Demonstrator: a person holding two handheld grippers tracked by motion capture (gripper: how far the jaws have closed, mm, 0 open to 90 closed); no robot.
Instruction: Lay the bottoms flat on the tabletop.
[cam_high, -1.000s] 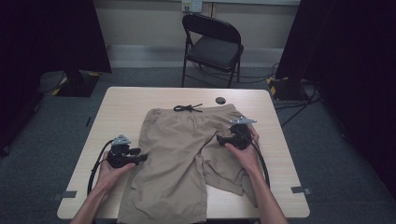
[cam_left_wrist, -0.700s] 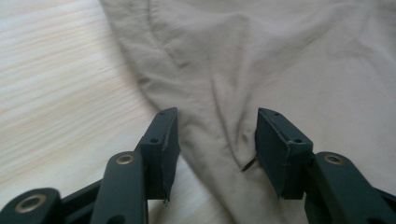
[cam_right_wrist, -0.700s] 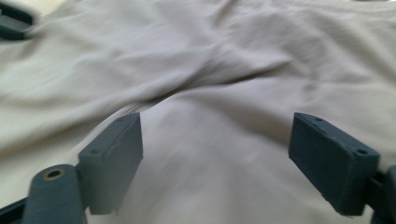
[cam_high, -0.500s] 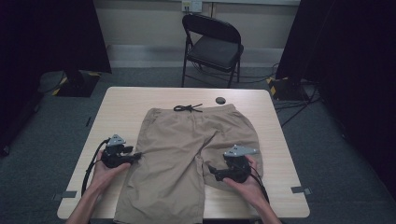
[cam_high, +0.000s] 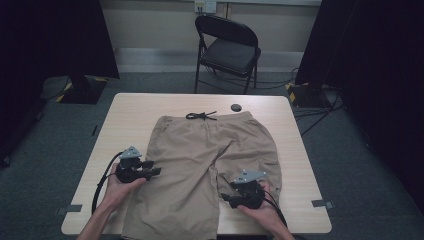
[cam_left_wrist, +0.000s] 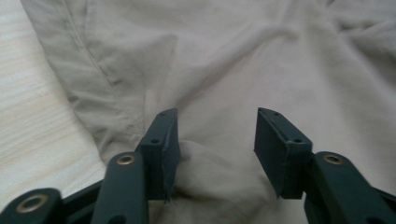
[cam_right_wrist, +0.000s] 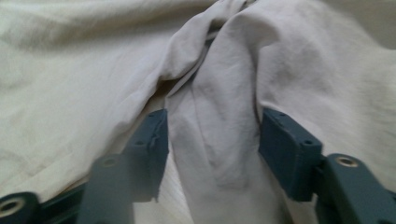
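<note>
On the desk (cam_high: 125, 115), tan shorts (cam_high: 200, 165) lie flat and unfolded; left gripper (cam_high: 148, 173) and right gripper (cam_high: 227, 198) both hold fingers spread over fabric, nothing pinched yet.

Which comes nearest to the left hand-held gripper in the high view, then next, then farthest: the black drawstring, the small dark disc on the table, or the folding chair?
Measured from the left hand-held gripper:
1. Drawstring, at the waistband of the shorts, up and to the right.
2. Small dark disc, on the table past the waistband, further right.
3. Folding chair, on the floor beyond the table's far edge.
</note>
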